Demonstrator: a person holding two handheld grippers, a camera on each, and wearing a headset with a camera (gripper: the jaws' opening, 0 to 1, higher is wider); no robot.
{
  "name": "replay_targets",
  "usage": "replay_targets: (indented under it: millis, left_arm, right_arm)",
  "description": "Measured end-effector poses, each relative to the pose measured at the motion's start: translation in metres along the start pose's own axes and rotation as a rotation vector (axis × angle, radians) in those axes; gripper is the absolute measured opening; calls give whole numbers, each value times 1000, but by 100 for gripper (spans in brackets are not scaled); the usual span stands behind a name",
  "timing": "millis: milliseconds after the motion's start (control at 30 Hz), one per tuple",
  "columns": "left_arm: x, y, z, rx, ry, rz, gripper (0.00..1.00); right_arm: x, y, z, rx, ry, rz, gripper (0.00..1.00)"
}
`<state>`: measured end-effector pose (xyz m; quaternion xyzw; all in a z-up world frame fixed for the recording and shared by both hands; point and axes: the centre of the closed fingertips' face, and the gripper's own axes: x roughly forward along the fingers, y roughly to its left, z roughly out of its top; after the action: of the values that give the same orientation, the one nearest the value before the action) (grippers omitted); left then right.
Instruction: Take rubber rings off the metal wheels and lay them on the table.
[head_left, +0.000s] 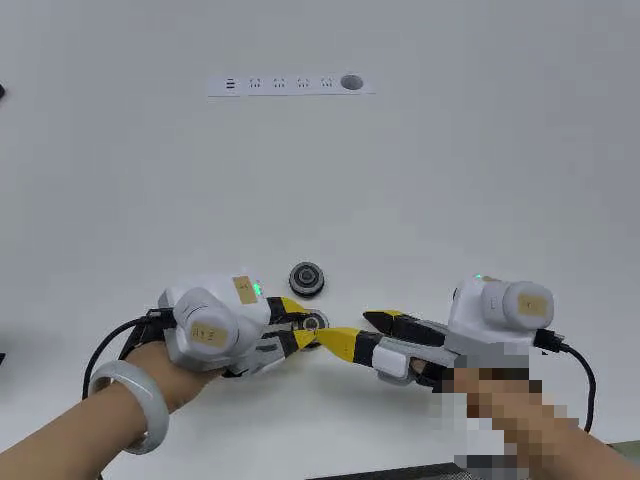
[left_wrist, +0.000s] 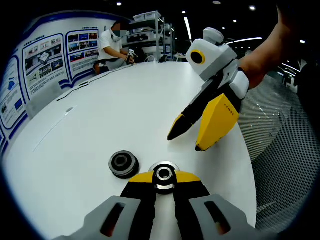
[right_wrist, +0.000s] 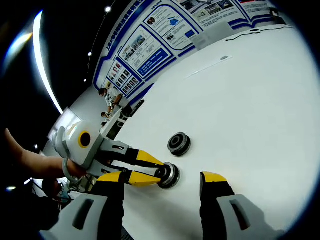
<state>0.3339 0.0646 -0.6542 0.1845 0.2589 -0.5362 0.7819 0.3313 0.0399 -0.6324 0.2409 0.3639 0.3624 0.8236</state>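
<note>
White tabletop (head_left: 450, 180) is spreading out under both grippers. The left gripper (head_left: 303, 324) is clenching a small metal wheel (head_left: 314, 322) between its yellow-tipped jaws, low over the near part of the table. I cannot tell whether the wheel is touching the surface. From that gripper's own camera, the wheel is sitting squarely in the pinch, flat face towards the lens. At about 3 o'clock from the held wheel, the right gripper (head_left: 345, 328) is pointing in with its jaws released and spread apart. One tip is nearly reaching the wheel, and the other is standing off at 2 o'clock. A second wheel (head_left: 307, 279) is lying loose on the table at 12 o'clock from the held one, close by but not touching it, and a dark band is showing round its rim. Far back at 12 o'clock, a white power strip (head_left: 290, 84) is lying flat. A pale bangle (head_left: 130, 403) is circling the wrist behind the left gripper, and a black cable (head_left: 105, 348) is trailing from it.
</note>
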Motion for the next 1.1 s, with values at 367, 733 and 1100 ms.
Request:
replay_targets:
  millis: [367,733,1100]
  left_arm:
    - [0,0,0,3,-6,-3,12]
    - [-1,0,0,-2,-11,-2,12]
    - [-1,0,0,-7,-18,-2,12]
  right_arm:
    - [12,0,0,87,11,5,53]
    - [22,7,-6,124,39,42,51]
    - [29,8,-8,160,56,60,49]
